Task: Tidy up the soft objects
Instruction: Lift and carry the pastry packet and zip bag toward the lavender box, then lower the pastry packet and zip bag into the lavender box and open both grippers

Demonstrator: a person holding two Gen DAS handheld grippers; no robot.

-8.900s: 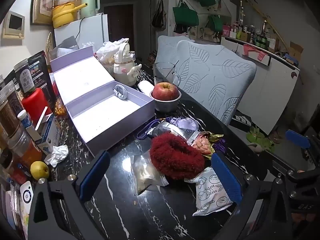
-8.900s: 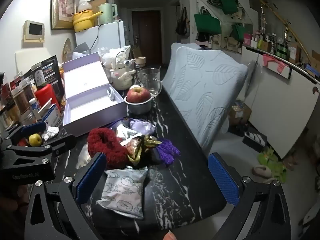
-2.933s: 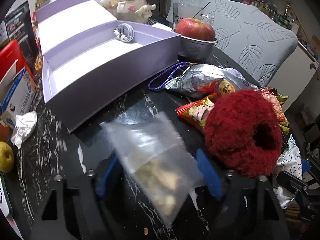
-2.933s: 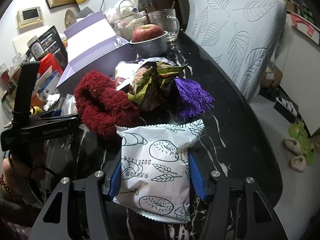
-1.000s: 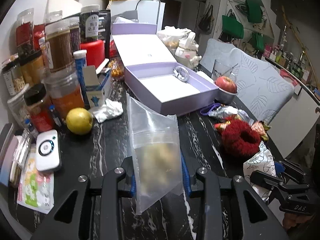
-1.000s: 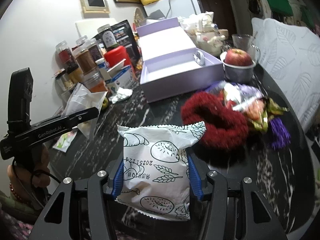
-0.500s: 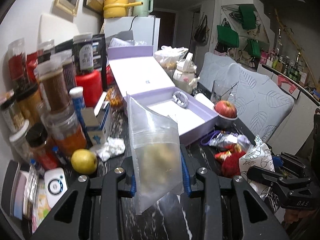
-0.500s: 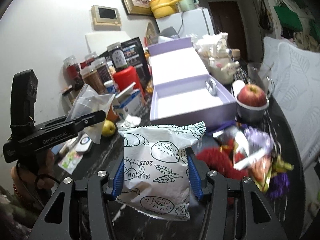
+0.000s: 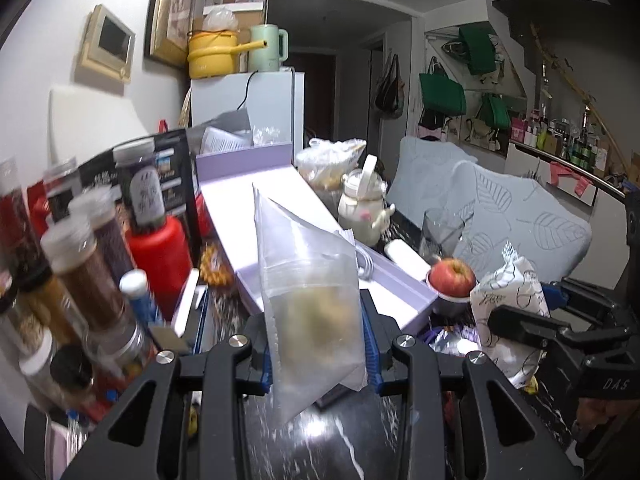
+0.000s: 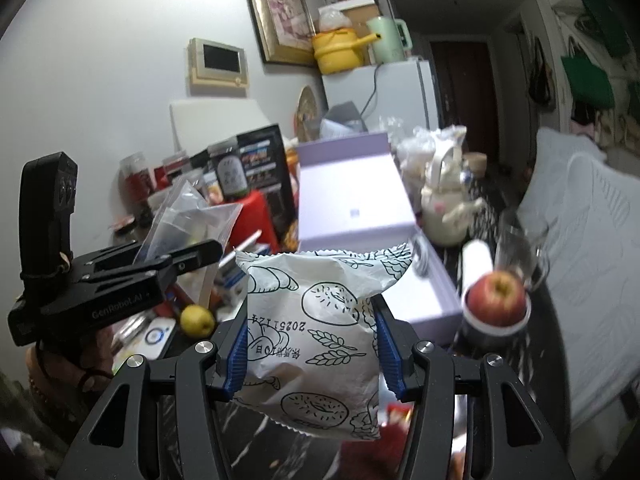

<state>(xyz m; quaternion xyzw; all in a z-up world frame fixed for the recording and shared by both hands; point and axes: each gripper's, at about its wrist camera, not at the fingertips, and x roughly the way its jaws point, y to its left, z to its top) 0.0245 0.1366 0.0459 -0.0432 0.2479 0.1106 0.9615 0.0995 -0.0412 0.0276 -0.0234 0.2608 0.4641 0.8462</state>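
Observation:
My left gripper (image 9: pixel 318 344) is shut on a clear zip bag (image 9: pixel 310 292) with pale crumbly food in its lower half; the bag stands upright in front of the open lilac box (image 9: pixel 384 276). My right gripper (image 10: pixel 310 344) is shut on a white bread packet (image 10: pixel 316 336) printed with pastry drawings, held above the dark marble table (image 10: pixel 256 452). The lilac box (image 10: pixel 432 296) lies just beyond the packet, lid (image 10: pixel 352 200) tipped back. In the right wrist view the left gripper (image 10: pixel 200 256) with its clear bag (image 10: pixel 188 216) is at the left. The right gripper and packet (image 9: pixel 512 304) appear at the right of the left wrist view.
Jars and a red canister (image 9: pixel 160 256) crowd the table's left edge. A red apple in a metal bowl (image 10: pixel 496 304), a glass mug (image 10: pixel 520 244), a white kettle (image 10: pixel 444 208) and a yellow fruit (image 10: pixel 196 320) stand around the box. A leaf-patterned chair back (image 9: pixel 520 216) is on the right.
Both grippers have risen with their bags still held, and the views tilted up. The lilac box now sits closer behind each bag; the red fluffy item has dropped almost out of view.

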